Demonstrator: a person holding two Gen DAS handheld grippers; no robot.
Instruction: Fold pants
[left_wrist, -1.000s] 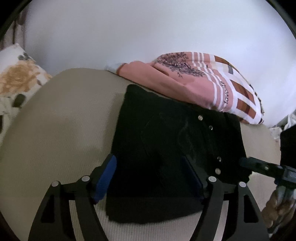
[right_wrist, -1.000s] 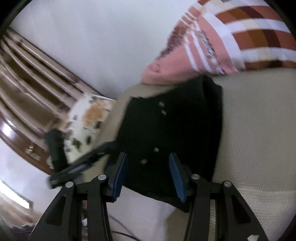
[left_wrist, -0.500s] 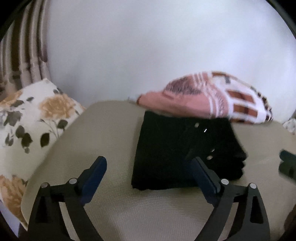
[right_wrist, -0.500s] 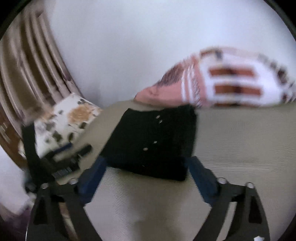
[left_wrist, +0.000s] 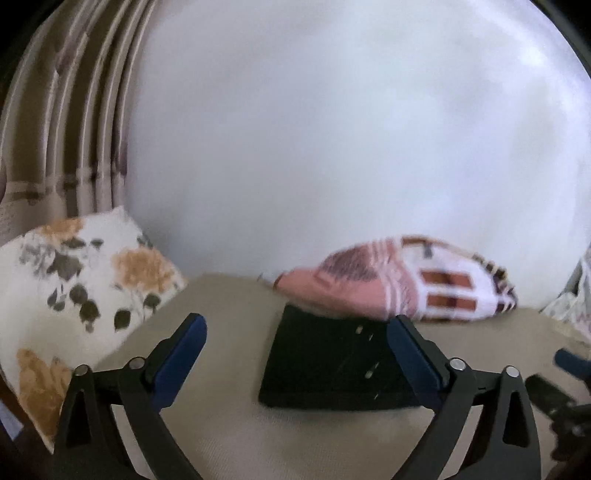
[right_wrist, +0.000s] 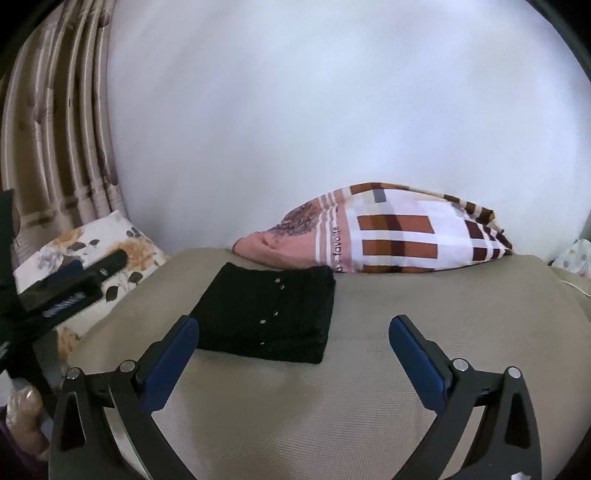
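Black pants lying folded, frame centre, on beige bed; soft, light, limp; pinch stacked edges; left gripper and right gripper jaws gaping, holding nothing.

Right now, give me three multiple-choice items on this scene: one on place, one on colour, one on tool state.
1. Where do the folded pants lie?
A. on the beige bed cover
B. on the floral pillow
C. in a tool's grip

2. What colour are the pants?
A. pink
B. black
C. white

3. How do the two tools stand?
A. both shut on cloth
B. one open, one shut
C. both open, holding nothing

Answers:
1 A: the pants rest flat on the bed cover, in front of the pink checked pillow.
2 B: the fabric is black with small metal studs.
3 C: the left tool and right tool both gape wide, apart from the cloth.
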